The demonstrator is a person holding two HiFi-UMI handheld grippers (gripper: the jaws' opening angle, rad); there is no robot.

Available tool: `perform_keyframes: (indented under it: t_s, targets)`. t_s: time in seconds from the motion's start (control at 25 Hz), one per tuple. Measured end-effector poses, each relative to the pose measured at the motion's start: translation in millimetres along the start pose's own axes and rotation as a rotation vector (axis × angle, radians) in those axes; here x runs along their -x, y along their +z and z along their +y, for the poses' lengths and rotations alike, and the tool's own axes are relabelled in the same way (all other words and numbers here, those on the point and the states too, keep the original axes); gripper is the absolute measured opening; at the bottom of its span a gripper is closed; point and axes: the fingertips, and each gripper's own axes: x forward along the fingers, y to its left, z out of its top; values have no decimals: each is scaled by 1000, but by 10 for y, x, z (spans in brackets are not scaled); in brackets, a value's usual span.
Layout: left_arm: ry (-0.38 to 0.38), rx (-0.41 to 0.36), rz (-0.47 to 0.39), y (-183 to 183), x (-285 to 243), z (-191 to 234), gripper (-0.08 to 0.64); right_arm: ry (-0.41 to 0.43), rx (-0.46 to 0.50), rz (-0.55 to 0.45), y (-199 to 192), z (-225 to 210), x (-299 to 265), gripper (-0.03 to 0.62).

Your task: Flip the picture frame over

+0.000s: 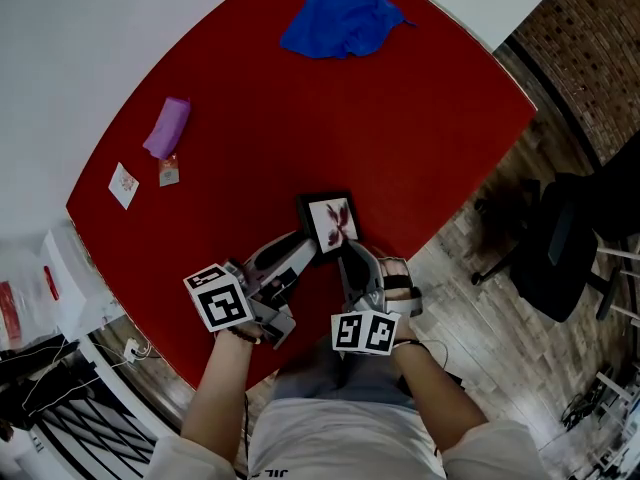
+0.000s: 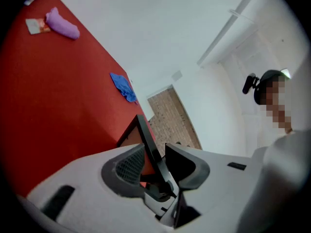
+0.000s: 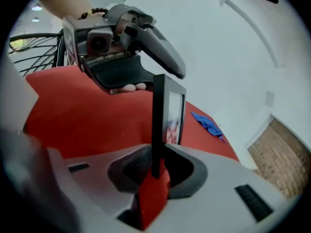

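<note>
- Well out at the nine o'clock edge of the red table (image 1: pixel 420 138), in the head view, lie two small packets (image 1: pixel 124 184). A purple soft-looking object (image 1: pixel 167 126) sits just beside them at their one o'clock.
- Next comes the left gripper (image 1: pixel 308 253), reaching in from seven o'clock of the picture frame (image 1: pixel 330 221), with its marker cube (image 1: pixel 218 298) at the hand end. In the left gripper view its jaws stand apart with the frame's black edge slanting between them. The edge leans by the right jaw, and red table shows through the gap at the left pad, so they are not squeezing it.
- The picture frame is near the table's six o'clock edge, raised on its edge between the two grippers. Its print, a dark red motif on white, is turned towards the head camera. Whether its lower edge touches the table I cannot tell.
- A crumpled blue cloth (image 1: pixel 342 18) lies at twelve o'clock of the frame, well apart from it, by the far edge.
- The right gripper (image 1: pixel 350 253) comes in from five o'clock of the frame. In the right gripper view its jaws are closed on the frame, one pad on each face, with the black rim standing upright between them.
- Off the table at three o'clock, a black office chair (image 1: pixel 570 238) stands on the wooden floor (image 1: pixel 470 268).
</note>
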Motion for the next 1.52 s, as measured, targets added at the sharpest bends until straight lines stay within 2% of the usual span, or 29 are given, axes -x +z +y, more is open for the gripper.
perform_keyframes:
  t_s: [0.16, 0.28, 0.52, 0.56, 0.72, 0.92, 1.0, 1.04, 1.16, 1.24, 1.4, 1.52]
  targets:
    - [144, -108, 58, -38, -4, 176, 141, -19, 88, 78, -86, -13, 10, 78]
    - [195, -118, 89, -49, 13, 217, 143, -27, 129, 107, -98, -9, 12, 78]
    - [258, -22, 99, -90, 77, 356, 140, -14, 201, 102, -76, 117, -5, 78]
    - [267, -15, 95, -94, 97, 393, 117, -10, 198, 101, -74, 138, -10, 78]
    - [268, 30, 79, -103, 157, 514, 95, 16, 163, 84, -53, 216, -1, 80]
    - [243, 69, 88, -173, 220, 650, 89, 78, 67, 29, -27, 288, 170, 80]
    - [247, 79, 89, -199, 252, 729, 72, 79, -6, -2, 4, 245, 263, 80]
    - [241, 85, 91, -212, 259, 752, 72, 80, -80, -12, 0, 201, 292, 80]
    - [244, 56, 110, -242, 260, 810, 72, 88, -462, 4, -182, -34, 236, 80]
    - [242, 55, 108, -248, 260, 843, 72, 95, -660, 55, -353, -160, 104, 80]
    - [239, 55, 108, -275, 272, 883, 74, 160, -879, 179, -602, -193, -142, 80]
    - [249, 58, 111, -307, 288, 930, 75, 204, -946, 211, -608, -183, -192, 80]
